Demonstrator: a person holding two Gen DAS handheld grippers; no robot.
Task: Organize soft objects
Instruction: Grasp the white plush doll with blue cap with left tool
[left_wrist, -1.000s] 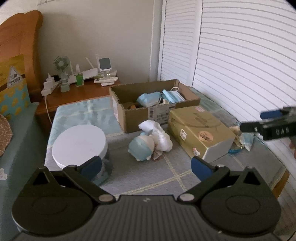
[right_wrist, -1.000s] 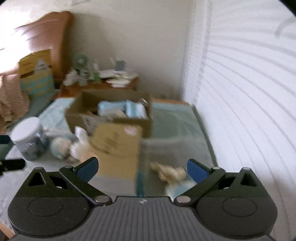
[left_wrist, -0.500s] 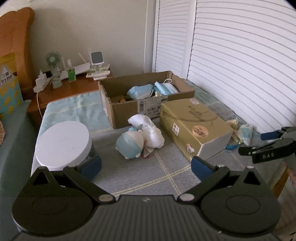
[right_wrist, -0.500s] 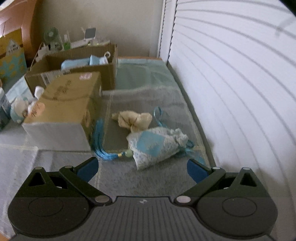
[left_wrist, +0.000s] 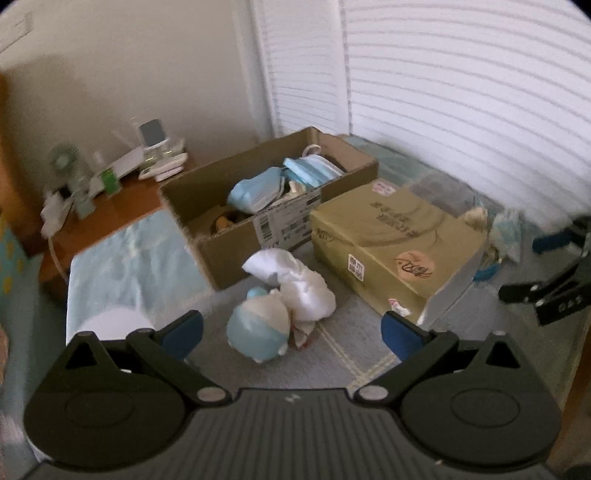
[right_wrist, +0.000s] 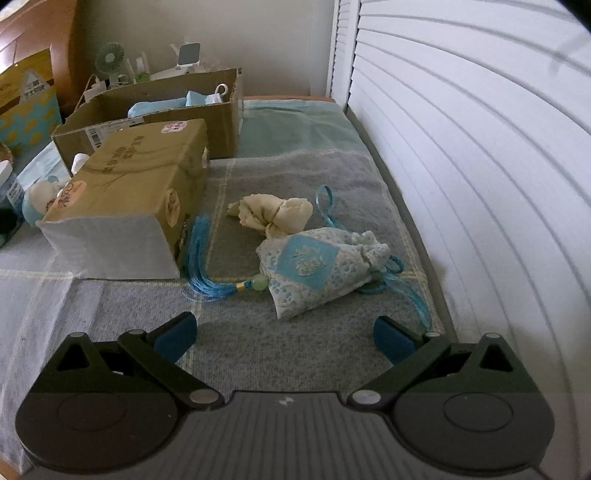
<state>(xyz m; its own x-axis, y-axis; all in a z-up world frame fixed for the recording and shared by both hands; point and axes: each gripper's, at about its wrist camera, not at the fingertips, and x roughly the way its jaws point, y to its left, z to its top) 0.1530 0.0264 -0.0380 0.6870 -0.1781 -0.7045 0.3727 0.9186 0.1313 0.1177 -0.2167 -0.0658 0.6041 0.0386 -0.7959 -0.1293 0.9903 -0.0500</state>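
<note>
Near the middle of the grey checked blanket (left_wrist: 351, 354), as the left wrist view shows it, a pale blue and white plush toy (left_wrist: 258, 328) lies touching a crumpled white cloth bundle (left_wrist: 295, 284). Both rest just in front of an open brown cardboard box (left_wrist: 229, 247) holding pale blue soft items (left_wrist: 255, 194). A closed tan carton (left_wrist: 391, 236) sits beside that box, toward the blanket's right edge. The left gripper (left_wrist: 291, 328) hangs above the plush with its blue-padded fingers spread wide, holding nothing. This view is somewhat blurred.

Along the blanket's right edge by the white louvred doors (right_wrist: 461, 147), the right wrist view shows a white drawstring sachet with a blue embroidered patch (right_wrist: 317, 269), a blue tassel (right_wrist: 203, 266) trailing from it toward the tan carton. A knotted cream cloth (right_wrist: 273, 214) lies touching the sachet on its far side. The right gripper (right_wrist: 284, 328) hovers just short of the sachet, fingers wide apart and empty.
</note>
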